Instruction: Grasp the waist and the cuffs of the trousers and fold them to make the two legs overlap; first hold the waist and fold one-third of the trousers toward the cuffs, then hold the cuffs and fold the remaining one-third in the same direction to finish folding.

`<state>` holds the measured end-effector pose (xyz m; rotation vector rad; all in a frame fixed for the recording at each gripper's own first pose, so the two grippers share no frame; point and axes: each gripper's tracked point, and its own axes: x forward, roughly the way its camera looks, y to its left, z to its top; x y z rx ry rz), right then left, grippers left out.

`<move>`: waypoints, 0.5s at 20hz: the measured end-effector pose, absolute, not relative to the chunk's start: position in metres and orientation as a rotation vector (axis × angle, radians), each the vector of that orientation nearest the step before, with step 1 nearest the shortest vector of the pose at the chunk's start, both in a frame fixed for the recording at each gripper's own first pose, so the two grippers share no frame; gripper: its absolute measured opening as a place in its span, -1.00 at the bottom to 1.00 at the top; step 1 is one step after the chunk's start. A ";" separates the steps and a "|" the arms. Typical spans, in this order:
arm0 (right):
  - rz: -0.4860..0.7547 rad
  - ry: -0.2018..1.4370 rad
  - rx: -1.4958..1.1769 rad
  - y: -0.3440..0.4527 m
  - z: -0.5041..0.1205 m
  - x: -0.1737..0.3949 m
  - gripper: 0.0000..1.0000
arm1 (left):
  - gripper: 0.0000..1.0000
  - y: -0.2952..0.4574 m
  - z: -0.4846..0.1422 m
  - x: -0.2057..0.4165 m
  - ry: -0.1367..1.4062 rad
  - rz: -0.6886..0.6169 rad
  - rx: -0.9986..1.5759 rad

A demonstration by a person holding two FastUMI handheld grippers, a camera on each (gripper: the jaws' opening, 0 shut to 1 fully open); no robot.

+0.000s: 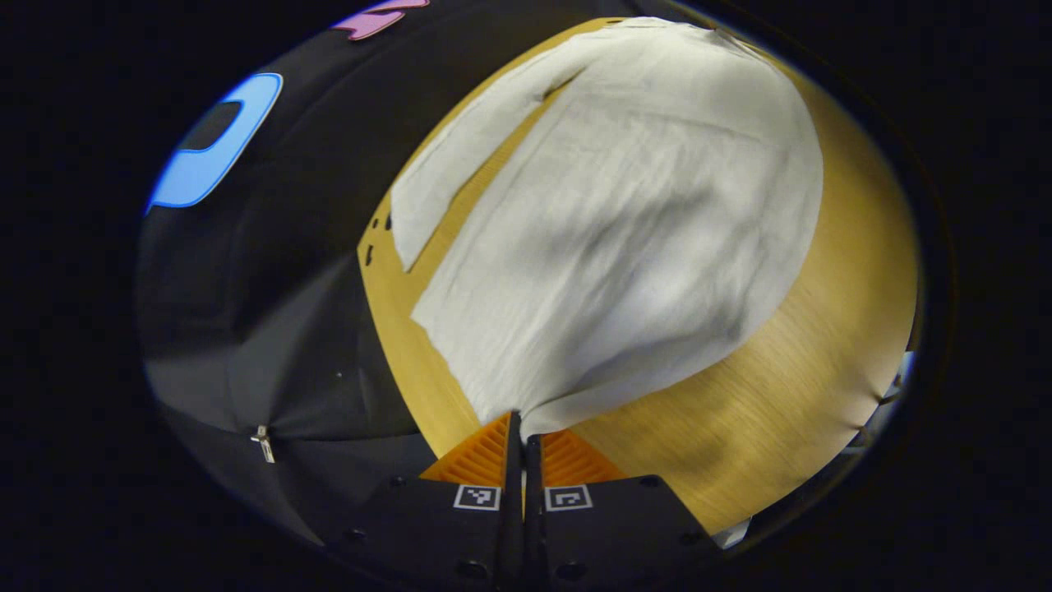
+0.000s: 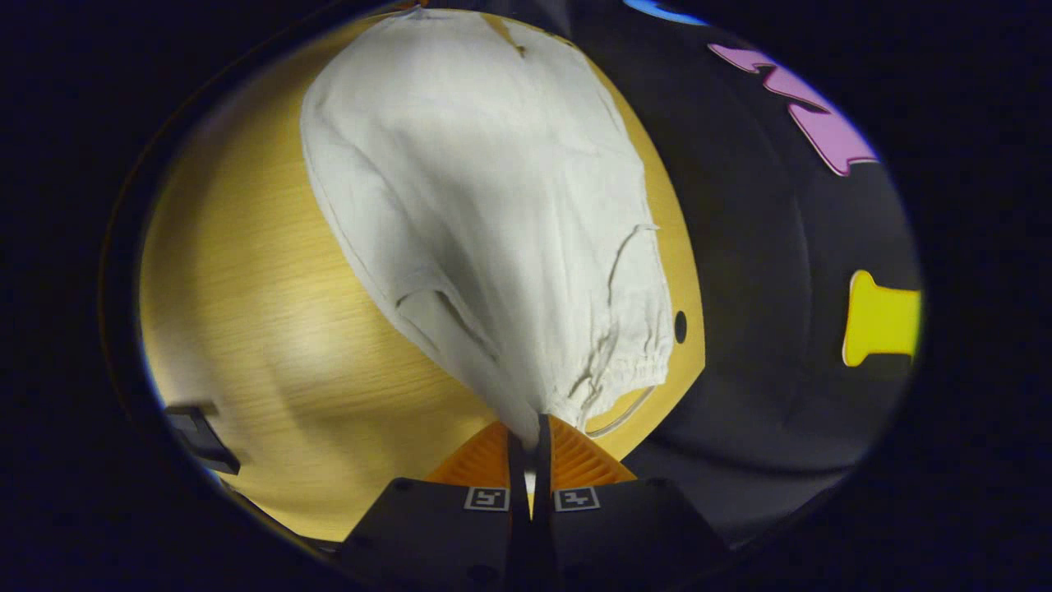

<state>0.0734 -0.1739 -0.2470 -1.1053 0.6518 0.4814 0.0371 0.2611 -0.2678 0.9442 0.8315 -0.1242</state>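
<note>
The wooden table [image 1: 822,362] is the broadest surface in both views, pale yellow-brown with a fine grain, and it ends against the black cloth wall [image 1: 271,329] of the booth.

The white trousers [image 1: 625,222] cover most of the tabletop. In the left gripper view they spread away from the camera, with one leg [image 1: 460,164] lying apart on the wood as a narrow strip and a bare wedge of table between it and the main body of cloth. A corner of the fabric is drawn up to a point at the left gripper [image 1: 521,427], whose two fingers are closed tight together on that cuff end.

In the right gripper view the trousers [image 2: 485,189] rise off the table toward the camera, and the gathered elastic waist [image 2: 633,362] hangs puckered just beside the right gripper [image 2: 532,436]. Its fingers are pressed together on the waist fabric, which narrows into the slit between them.

A small round hole [image 2: 680,326] sits in the table near the waist. A dark block [image 2: 201,436] lies at the table's near left edge.

No brand, label or readable writing shows on the trousers; each gripper body carries two small square black-and-white markers [image 1: 477,497].
</note>
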 end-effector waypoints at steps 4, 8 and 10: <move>0.393 0.610 -1.023 -0.173 -0.214 0.095 -0.90 | -0.89 0.263 -0.227 0.058 0.743 -0.062 0.930; 0.308 0.547 -0.913 -0.165 -0.181 0.131 -0.91 | -0.89 0.259 -0.165 0.110 0.610 0.044 0.818; 0.269 0.524 -0.845 -0.163 -0.167 0.154 -0.91 | -0.89 0.256 -0.139 0.138 0.562 0.074 0.778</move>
